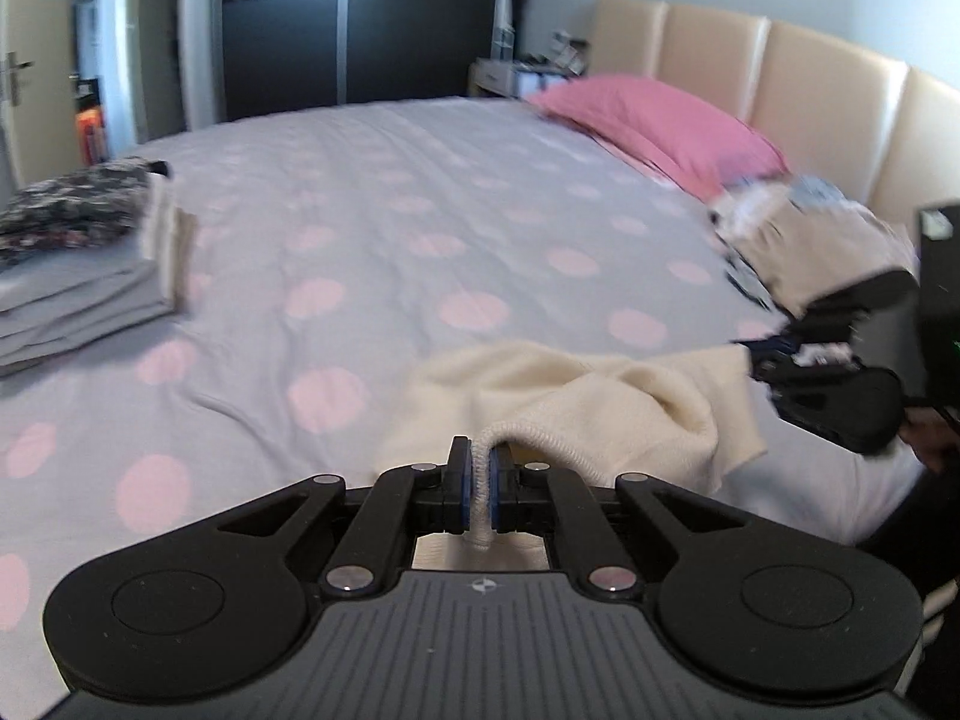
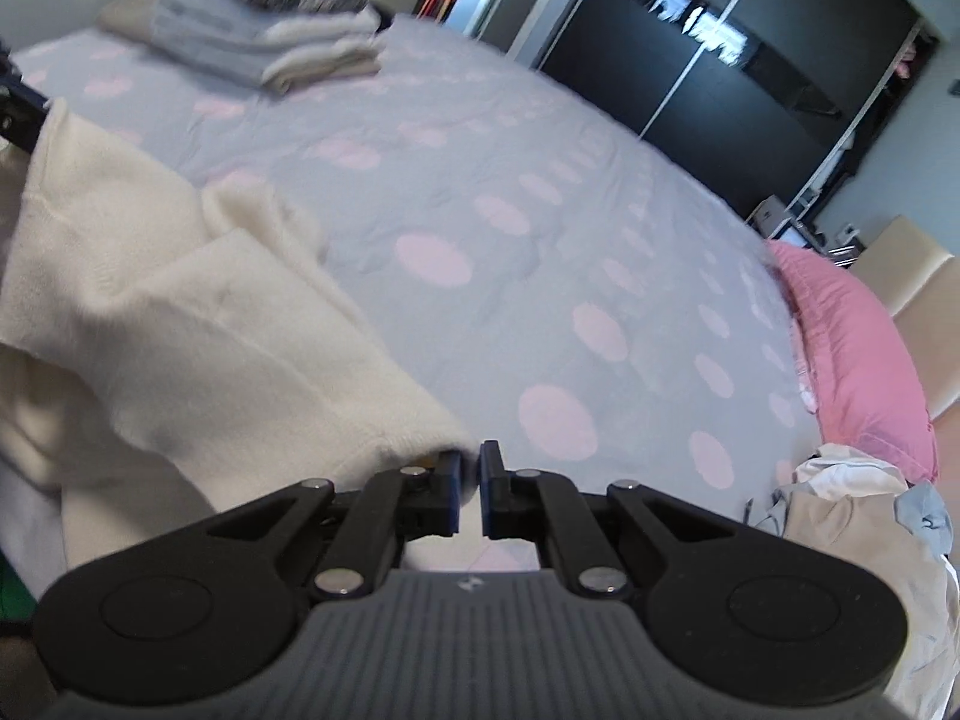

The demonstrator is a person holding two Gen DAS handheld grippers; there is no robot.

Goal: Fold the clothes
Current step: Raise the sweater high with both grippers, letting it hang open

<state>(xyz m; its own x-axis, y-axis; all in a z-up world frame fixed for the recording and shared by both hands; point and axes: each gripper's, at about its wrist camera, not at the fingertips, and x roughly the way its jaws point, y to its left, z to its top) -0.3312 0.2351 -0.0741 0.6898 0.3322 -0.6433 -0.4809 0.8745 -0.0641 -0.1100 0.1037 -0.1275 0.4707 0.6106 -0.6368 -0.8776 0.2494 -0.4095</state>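
A cream knitted garment lies bunched on the near side of the bed, partly lifted. My left gripper is shut on its ribbed edge, and the fabric loops up between the blue pads. In the right wrist view the same cream garment spreads to the left and its corner runs in at the left pad of my right gripper, whose jaws stand almost together. From the left wrist view the right gripper sits at the garment's far corner, with the cloth drawn towards it.
A stack of folded clothes rests at the bed's far edge. A pile of unfolded clothes lies by the pink pillow and padded headboard. The grey bedcover with pink dots stretches between.
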